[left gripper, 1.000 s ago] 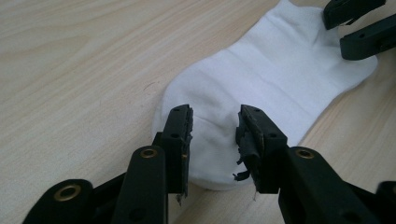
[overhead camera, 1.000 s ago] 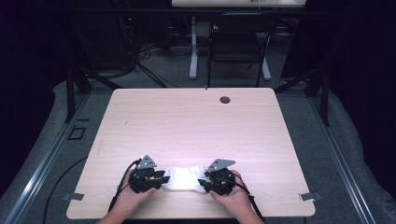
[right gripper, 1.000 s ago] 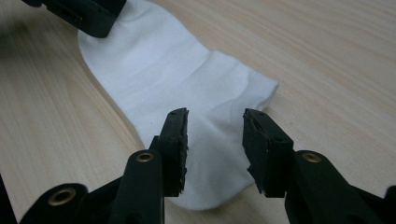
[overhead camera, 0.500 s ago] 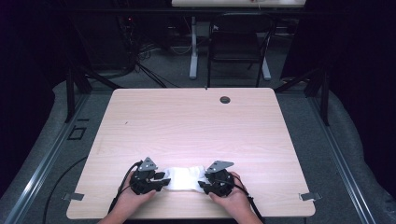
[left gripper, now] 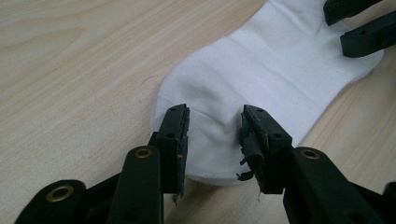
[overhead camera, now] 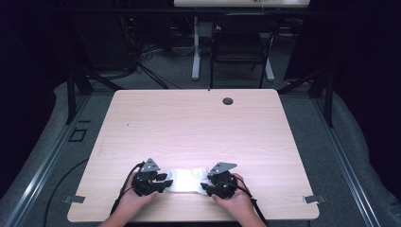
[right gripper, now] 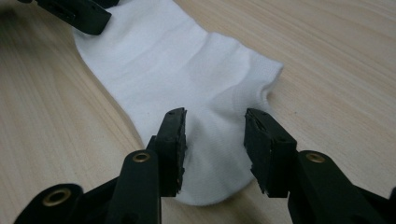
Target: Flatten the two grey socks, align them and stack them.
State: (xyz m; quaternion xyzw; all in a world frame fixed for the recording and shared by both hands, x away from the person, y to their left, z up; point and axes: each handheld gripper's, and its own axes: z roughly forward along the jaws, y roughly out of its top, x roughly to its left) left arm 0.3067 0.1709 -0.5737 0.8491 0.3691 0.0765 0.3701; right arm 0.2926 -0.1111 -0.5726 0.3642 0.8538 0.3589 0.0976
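Near the table's [overhead camera: 198,127] front edge: white sock [overhead camera: 188,179] laid flat, one gripper at each end. Left gripper [left gripper: 212,140] released, jaws spread astride one end, pads apart from the fabric. Right gripper [right gripper: 214,142] likewise released, straddling the opposite end. Placement judged as readying both ends for a simultaneous pinch, to lift or stretch.

A lab or recording studio, by the look of it. A bare wooden bench [overhead camera: 198,137] with a cable hole [overhead camera: 228,100] stands on grey carpet [overhead camera: 307,123], ringed by black curtains [overhead camera: 359,71]. Metal rails [overhead camera: 42,165] run along the floor on both sides. Loose cables [overhead camera: 142,66], a black chair [overhead camera: 239,47] and a second desk's leg [overhead camera: 195,52] stand at the far side.
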